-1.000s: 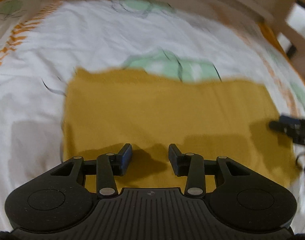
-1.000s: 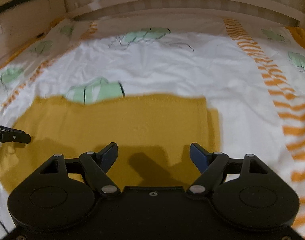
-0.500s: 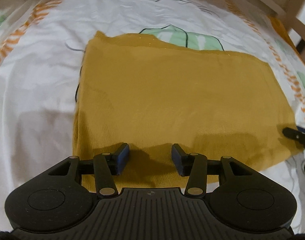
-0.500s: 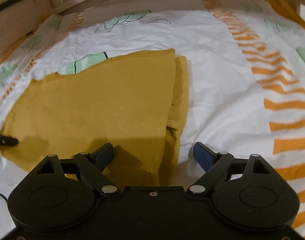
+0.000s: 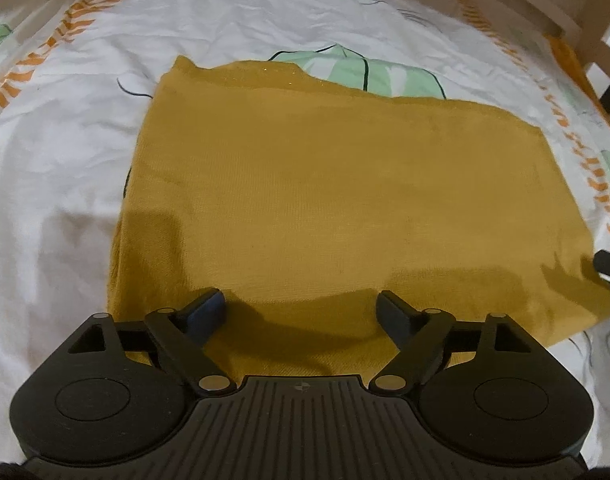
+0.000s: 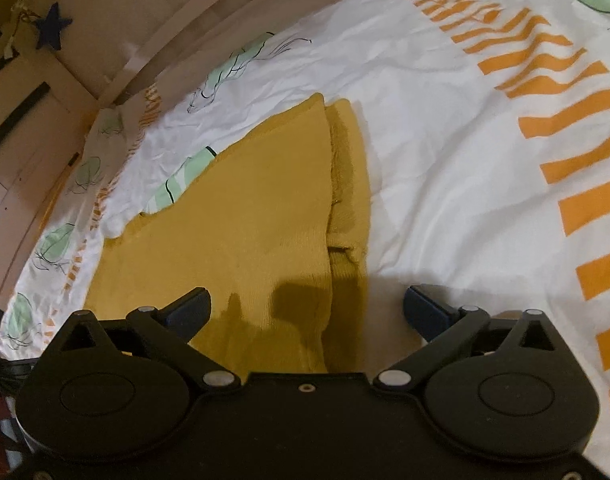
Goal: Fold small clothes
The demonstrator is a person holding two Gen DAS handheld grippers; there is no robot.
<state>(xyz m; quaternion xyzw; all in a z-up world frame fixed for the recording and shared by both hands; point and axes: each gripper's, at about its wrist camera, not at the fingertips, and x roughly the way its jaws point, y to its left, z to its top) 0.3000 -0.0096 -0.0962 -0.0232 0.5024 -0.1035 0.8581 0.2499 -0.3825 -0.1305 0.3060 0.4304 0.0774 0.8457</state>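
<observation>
Grippers hovered low over the mustard garment (image 5: 345, 200) lying flat on the leaf-print bedsheet (image 5: 65, 140), left gripper (image 5: 301, 312) and right gripper (image 6: 307, 306) both spread wide and empty, the cloth's near edge hidden beneath them.

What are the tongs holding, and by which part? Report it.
Nothing is held. The left tongs and right tongs are both open above the mustard garment, which lies flat on the bedsheet.
</observation>
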